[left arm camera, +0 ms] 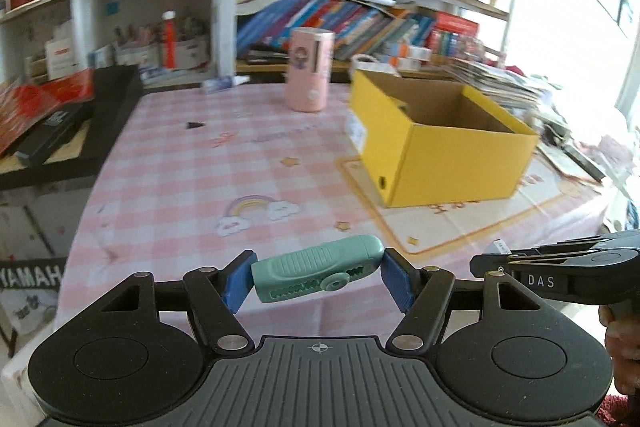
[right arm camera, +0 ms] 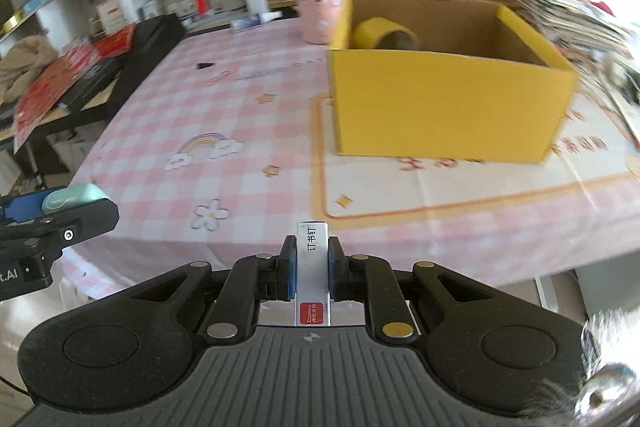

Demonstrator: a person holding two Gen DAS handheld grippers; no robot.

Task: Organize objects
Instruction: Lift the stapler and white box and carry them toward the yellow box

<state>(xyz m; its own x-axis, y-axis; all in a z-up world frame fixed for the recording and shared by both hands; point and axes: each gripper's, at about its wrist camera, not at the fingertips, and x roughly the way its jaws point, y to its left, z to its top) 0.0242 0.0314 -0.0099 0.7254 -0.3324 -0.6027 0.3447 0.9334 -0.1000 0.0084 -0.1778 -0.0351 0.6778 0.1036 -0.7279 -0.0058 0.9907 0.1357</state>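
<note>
We see the left gripper (left arm camera: 316,279) clamped endwise on a mint-green ribbed plastic correction-tape dispenser (left arm camera: 318,267), held crosswise between its blue pads above the near edge of the pink checked tablecloth (left arm camera: 180,167). Our right gripper (right arm camera: 312,263) is clenched on a slim white staple box (right arm camera: 313,259) standing lengthwise between its pads. Ahead sits an open yellow cardboard box (right arm camera: 440,107) with a tape roll (right arm camera: 384,35) inside; a pink cylindrical canister (left arm camera: 309,69) stands just behind it.

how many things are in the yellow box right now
1 that shows: a roll of tape in the far left corner of the yellow box. The near wall hides part of the floor, so more may lie there.
</note>
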